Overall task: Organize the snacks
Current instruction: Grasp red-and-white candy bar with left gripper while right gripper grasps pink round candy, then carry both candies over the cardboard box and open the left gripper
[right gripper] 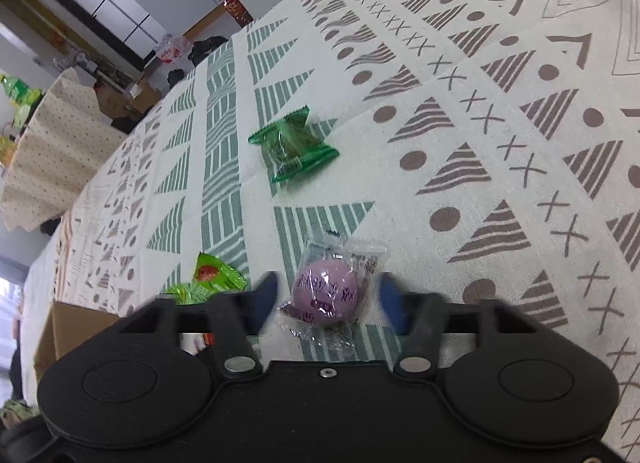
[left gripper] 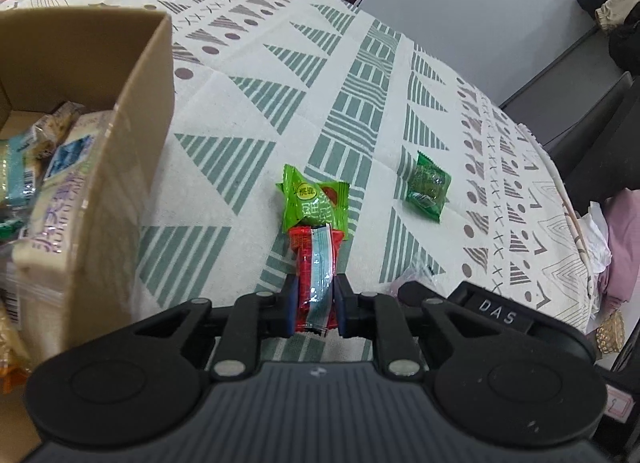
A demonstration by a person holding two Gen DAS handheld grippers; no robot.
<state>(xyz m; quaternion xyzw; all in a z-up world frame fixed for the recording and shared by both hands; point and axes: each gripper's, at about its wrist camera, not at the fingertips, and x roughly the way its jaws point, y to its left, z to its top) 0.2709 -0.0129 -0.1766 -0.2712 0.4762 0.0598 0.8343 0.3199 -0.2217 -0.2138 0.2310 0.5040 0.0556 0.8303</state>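
Low in the left wrist view, the left gripper (left gripper: 314, 309) pinches a red and pale-blue snack packet (left gripper: 316, 275) between its pads, beside the open brown cardboard box (left gripper: 132, 103) of snacks filling the frame's left side. Bare patterned tablecloth (left gripper: 360, 75) runs up to the table's far edge. Low in the right wrist view, the right gripper (right gripper: 326, 297) straddles a clear-wrapped round purple snack (right gripper: 326, 291), its fingers spread and clear of the wrapper.

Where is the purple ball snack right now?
In the right wrist view, the purple ball snack lies on the tablecloth between the right gripper's open fingers, below the dark green packet.
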